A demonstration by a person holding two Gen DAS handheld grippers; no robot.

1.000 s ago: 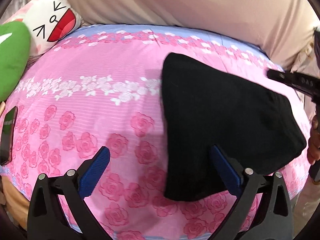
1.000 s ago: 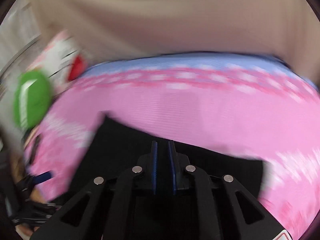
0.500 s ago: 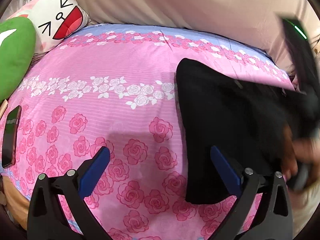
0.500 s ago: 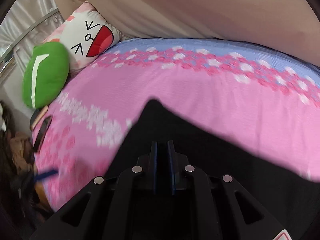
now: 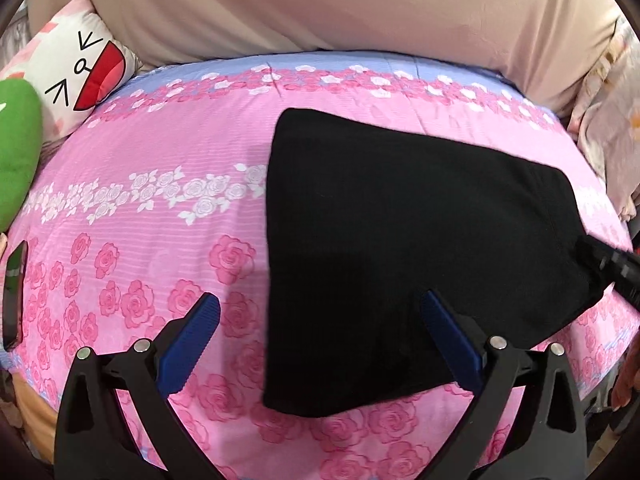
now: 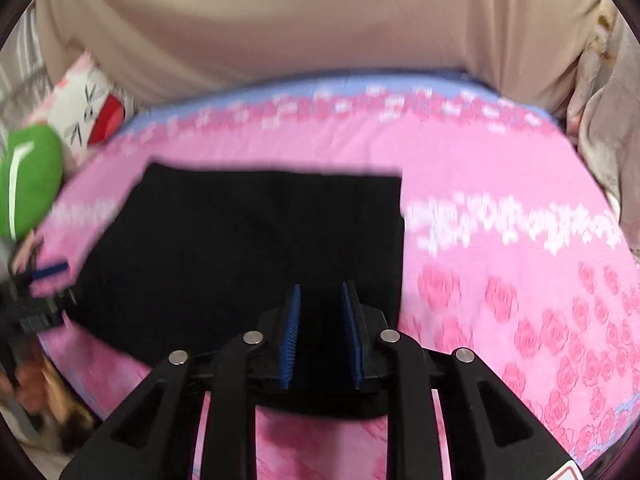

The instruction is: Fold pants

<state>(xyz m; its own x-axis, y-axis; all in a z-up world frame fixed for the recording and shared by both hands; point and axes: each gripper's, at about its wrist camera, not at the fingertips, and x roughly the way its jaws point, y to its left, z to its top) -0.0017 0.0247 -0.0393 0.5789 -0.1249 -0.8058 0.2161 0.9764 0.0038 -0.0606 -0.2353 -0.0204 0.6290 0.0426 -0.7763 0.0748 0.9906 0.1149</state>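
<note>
Pants (image 5: 400, 240): black, lying flat as a compact folded panel on the pink rose-print bedsheet (image 5: 160, 184), toward the sheet's right half in the left wrist view, well clear of the cartoon-face pillow (image 5: 80, 68) and green cushion (image 5: 16, 152) at the sheet's far-left corner. Left gripper (image 5: 320, 344) hovers over the near-left corner of the pants, jaws spread wide, nothing between them. Right gripper (image 6: 320, 336) sits over the near edge of the pants, jaws parted by a narrow gap, blue pads visible; can't confirm any cloth pinched, looks like it's just let go or is about to bite. Its view is motion-blurred, so it's moving. Looks like a late stage, one more fold or a tidy-up left. Risks as I see them: right jaws closing while sweeping could drag the top layer and skew the stack; narrow opening may catch only one layer, so the fold peels apart on lift; soft bedding gives under pressure, so pads could pinch sheet along with fabric. Phone (image 5: 14, 292) at the sheet's left edge is out of the way.
</note>
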